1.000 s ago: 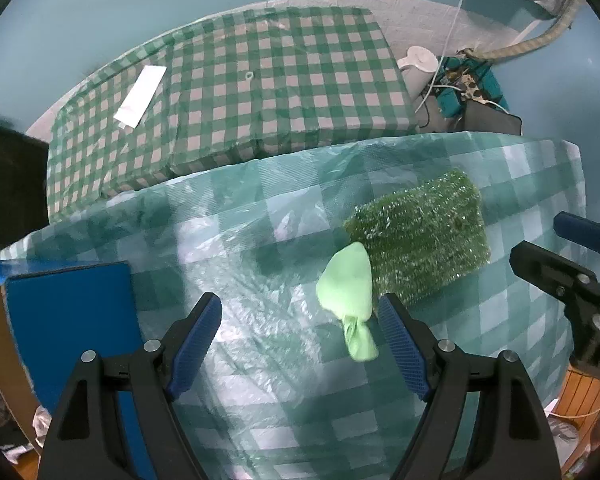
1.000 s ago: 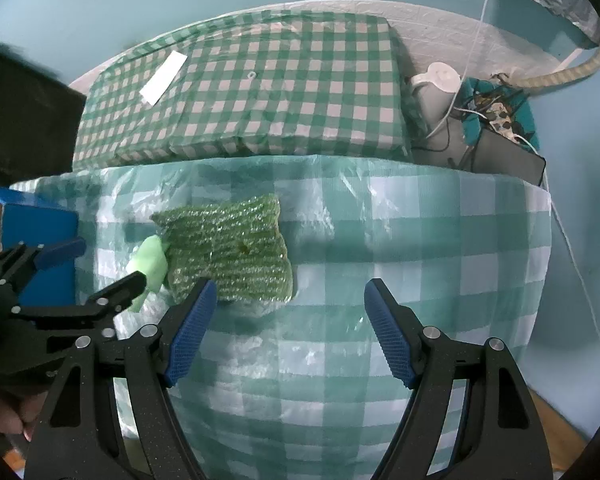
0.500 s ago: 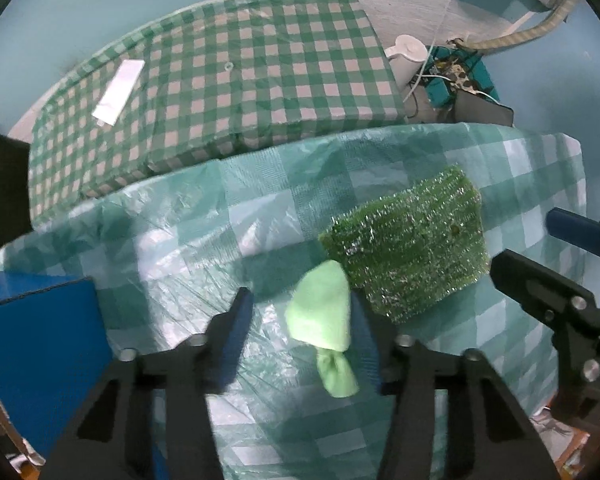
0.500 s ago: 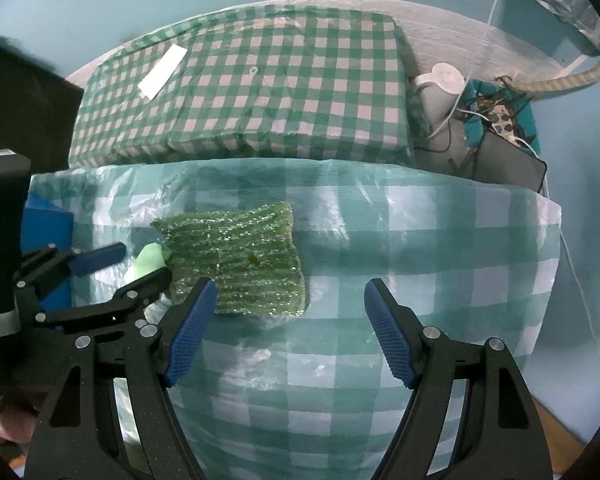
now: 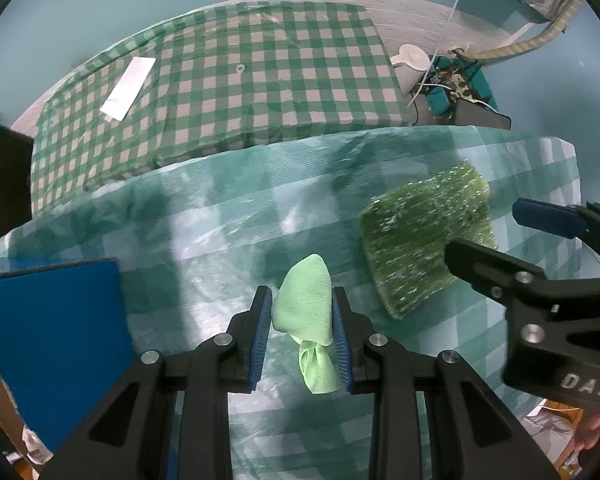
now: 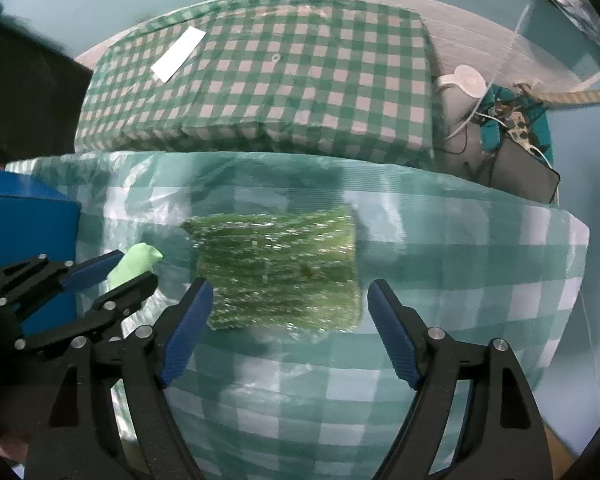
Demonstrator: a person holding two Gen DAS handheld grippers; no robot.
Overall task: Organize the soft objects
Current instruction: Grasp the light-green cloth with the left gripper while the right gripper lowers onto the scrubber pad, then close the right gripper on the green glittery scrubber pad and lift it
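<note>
Cloth: light green cloth pinched between both blue pads of the left tool, its rounded top poking up past the fingertips and a twisted tail dangling below; from the right wrist view only its pale tip peeks out between those pads.
Left tool: clamped narrow on the light green cloth, over the near middle of the worktop.
Sponge: dark green glittery pad lying flat on the worktop, just right of the cloth and apart from it.
Right tool: jaws spread wide, one blue pad at each near corner of the dark green glittery pad; touching or not, cannot tell. Seen from the left wrist camera it reaches in from the right edge.
Worktop: covered in a teal-and-white check sheet under crinkly clear plastic.
Blue box: blue box at the left edge of the worktop.
Beyond: bed in a green-and-white check cover behind the worktop, with a white paper strip lying on it; tangle of cables and a white kettle to its right.
</note>
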